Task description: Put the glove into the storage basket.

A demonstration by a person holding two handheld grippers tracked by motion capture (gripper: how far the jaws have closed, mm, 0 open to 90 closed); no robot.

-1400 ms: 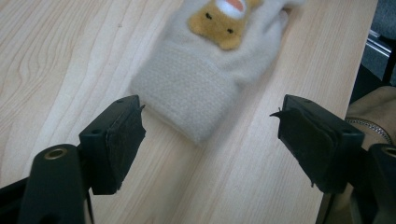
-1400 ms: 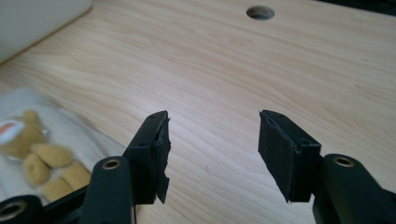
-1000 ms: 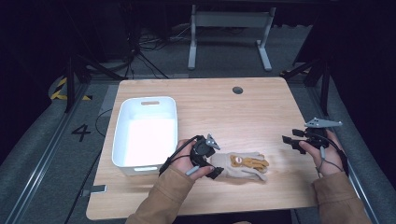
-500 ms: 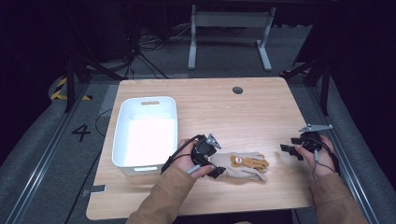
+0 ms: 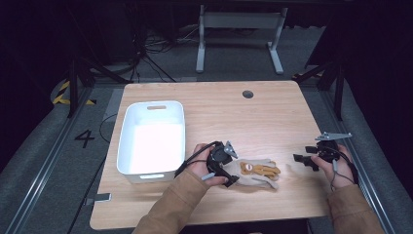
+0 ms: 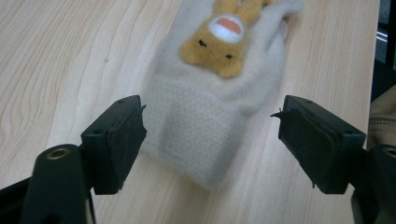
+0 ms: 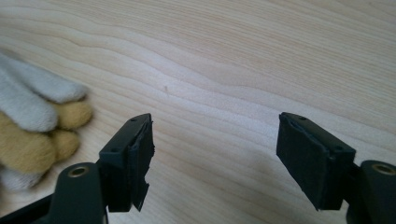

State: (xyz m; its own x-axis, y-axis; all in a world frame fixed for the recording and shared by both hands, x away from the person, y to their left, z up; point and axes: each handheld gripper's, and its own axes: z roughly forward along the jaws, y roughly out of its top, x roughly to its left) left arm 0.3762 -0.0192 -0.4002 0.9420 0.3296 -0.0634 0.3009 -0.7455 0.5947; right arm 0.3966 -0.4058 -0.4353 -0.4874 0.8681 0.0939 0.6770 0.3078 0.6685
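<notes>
The left gripper [image 5: 233,168] lay low, jaws wide astride the glove's [image 5: 258,173] cuff, glove at its three o'clock. The right gripper [image 5: 303,160], jaws just widened and empty, pointed at nine o'clock toward the glove.

A light wooden table [image 5: 272,112] is carrying a white plastic bin [image 5: 152,137], lying left of the left gripper [image 5: 233,168], and a cream glove [image 5: 258,173], lying between both grippers.
</notes>
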